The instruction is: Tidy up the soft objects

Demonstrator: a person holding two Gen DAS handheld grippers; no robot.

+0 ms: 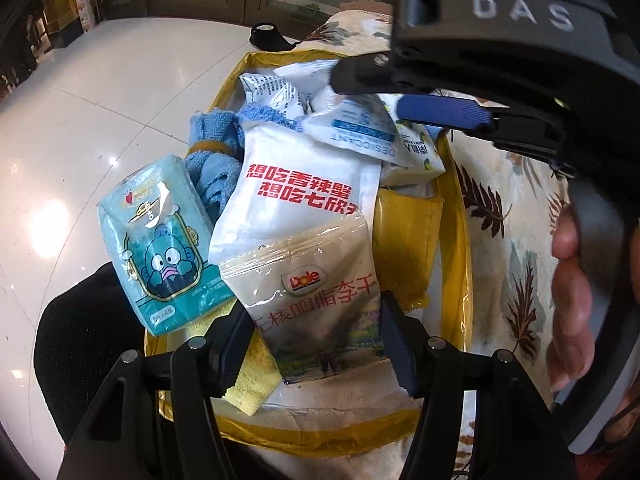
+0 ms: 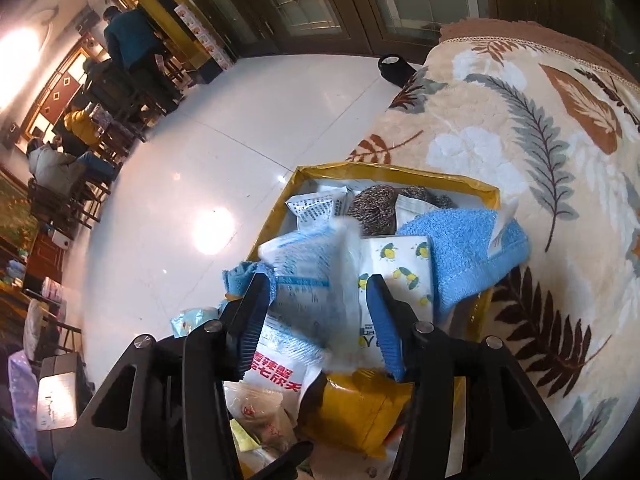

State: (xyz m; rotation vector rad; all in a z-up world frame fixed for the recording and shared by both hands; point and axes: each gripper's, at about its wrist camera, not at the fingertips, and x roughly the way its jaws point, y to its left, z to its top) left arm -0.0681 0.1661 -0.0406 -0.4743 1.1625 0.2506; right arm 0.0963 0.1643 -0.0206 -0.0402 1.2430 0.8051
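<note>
A yellow-taped box (image 1: 224, 92) on a floral blanket holds several soft items. My left gripper (image 1: 316, 340) hangs over its near end, shut on a Dole snack packet (image 1: 324, 292) whose edges meet both pads. Beside it lie a teal cartoon tissue pack (image 1: 160, 240), a white packet with red characters (image 1: 296, 196) and a blue towel (image 1: 212, 160). Over the far end my right gripper (image 2: 316, 284) is open. A blurred white-and-blue desiccant packet (image 2: 312, 280) sits loose between its fingers, above a lemon-print tissue pack (image 2: 404, 264).
The floral blanket (image 2: 520, 140) spreads to the right of the box, and glossy white floor (image 1: 100, 100) to the left. A hand (image 1: 576, 280) grips the right tool. A yellow cloth (image 1: 256, 376) and metal scourers (image 2: 372, 204) lie in the box. People sit far off (image 2: 60, 160).
</note>
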